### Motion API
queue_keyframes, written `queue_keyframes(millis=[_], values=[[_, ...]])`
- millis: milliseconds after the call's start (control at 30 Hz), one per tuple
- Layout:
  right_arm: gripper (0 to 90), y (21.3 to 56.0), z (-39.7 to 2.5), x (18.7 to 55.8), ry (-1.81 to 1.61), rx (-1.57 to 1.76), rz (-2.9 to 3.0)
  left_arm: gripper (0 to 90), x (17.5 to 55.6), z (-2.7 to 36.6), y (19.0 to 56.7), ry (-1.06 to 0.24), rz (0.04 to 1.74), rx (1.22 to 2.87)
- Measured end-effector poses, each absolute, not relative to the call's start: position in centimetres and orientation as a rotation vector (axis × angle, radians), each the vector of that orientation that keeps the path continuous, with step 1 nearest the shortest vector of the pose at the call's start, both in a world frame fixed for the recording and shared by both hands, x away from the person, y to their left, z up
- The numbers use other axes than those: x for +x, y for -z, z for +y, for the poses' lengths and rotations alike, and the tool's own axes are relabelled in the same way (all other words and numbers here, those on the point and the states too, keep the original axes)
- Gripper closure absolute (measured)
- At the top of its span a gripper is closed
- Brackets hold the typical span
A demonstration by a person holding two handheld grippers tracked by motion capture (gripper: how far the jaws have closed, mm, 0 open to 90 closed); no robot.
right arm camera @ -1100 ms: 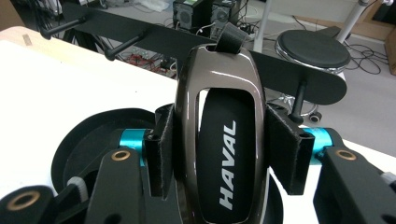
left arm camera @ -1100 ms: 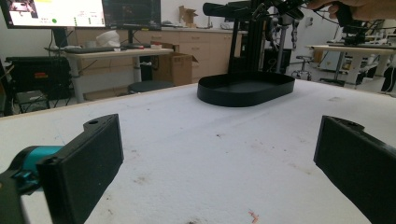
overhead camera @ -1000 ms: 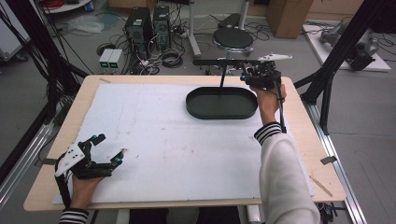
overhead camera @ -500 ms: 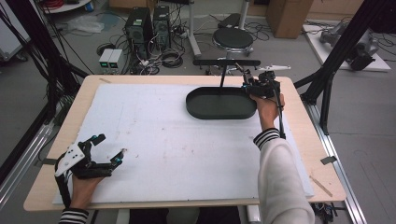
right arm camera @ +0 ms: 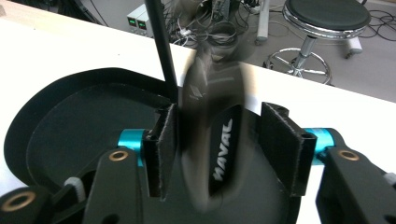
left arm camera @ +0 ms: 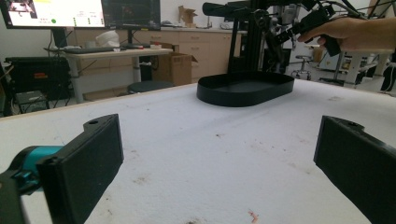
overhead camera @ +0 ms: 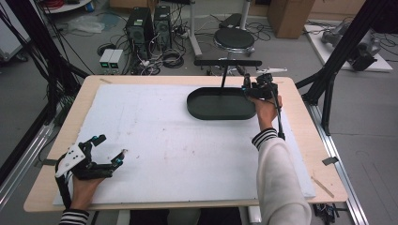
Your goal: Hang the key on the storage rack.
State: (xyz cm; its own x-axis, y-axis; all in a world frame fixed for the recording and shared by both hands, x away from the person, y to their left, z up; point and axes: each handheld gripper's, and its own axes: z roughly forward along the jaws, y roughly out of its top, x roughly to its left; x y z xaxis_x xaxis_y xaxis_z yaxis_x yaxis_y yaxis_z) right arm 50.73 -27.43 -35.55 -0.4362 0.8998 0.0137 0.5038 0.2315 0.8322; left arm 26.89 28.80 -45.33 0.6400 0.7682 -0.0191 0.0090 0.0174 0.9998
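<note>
A black oval tray (overhead camera: pixel 220 115) sits at the far right of the white board; it also shows in the left gripper view (left arm camera: pixel 245 88). My right gripper (overhead camera: pixel 253 89) hovers over the tray's right end. In the right gripper view its jaws (right arm camera: pixel 218 140) stand apart above the tray floor (right arm camera: pixel 70 121). A black item with white "NAVAL" lettering (right arm camera: pixel 210 93) hangs between them, blurred by motion, with a gap on its right side. My left gripper (overhead camera: pixel 111 146) rests open at the near left corner with nothing between its fingers (left arm camera: pixel 84 163).
A black T-shaped stand (overhead camera: pixel 227 62) rises just behind the tray, and its post (right arm camera: pixel 161 46) passes close to my right gripper's left jaw. The white foam board (overhead camera: pixel 164 140) covers most of the wooden table. A stool (overhead camera: pixel 234 37) and computers (overhead camera: pixel 145 23) stand on the floor beyond.
My right gripper has shifted slightly toward the person and lower over the tray's right end. The left gripper has not moved.
</note>
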Motion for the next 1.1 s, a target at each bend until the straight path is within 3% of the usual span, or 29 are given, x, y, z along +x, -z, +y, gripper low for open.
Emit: queue_keyframes(millis=[167, 300, 500, 800, 1100], values=[[35.3, 35.6, -28.0, 50.7, -1.111, 1.287, 2.02, 1.9, 26.9, 28.8, 45.3, -0.668, 0.699, 1.446], [18.2, 35.7, -28.5, 50.3, -1.199, 1.266, 2.032, 1.9, 27.0, 28.8, 45.3, -0.665, 0.703, 1.443], [0.3, 34.9, -29.3, 46.6, -1.311, 1.15, 1.956, 1.9, 27.0, 28.9, 45.3, -0.658, 0.709, 1.444], [0.3, 34.4, -31.8, 40.8, -1.499, 0.957, 1.906, 1.9, 27.1, 28.9, 45.3, -0.659, 0.718, 1.445], [0.3, 38.0, -34.7, 33.4, -1.649, 0.814, 1.855, 1.8, 27.2, 28.9, 45.3, -0.646, 0.729, 1.445]])
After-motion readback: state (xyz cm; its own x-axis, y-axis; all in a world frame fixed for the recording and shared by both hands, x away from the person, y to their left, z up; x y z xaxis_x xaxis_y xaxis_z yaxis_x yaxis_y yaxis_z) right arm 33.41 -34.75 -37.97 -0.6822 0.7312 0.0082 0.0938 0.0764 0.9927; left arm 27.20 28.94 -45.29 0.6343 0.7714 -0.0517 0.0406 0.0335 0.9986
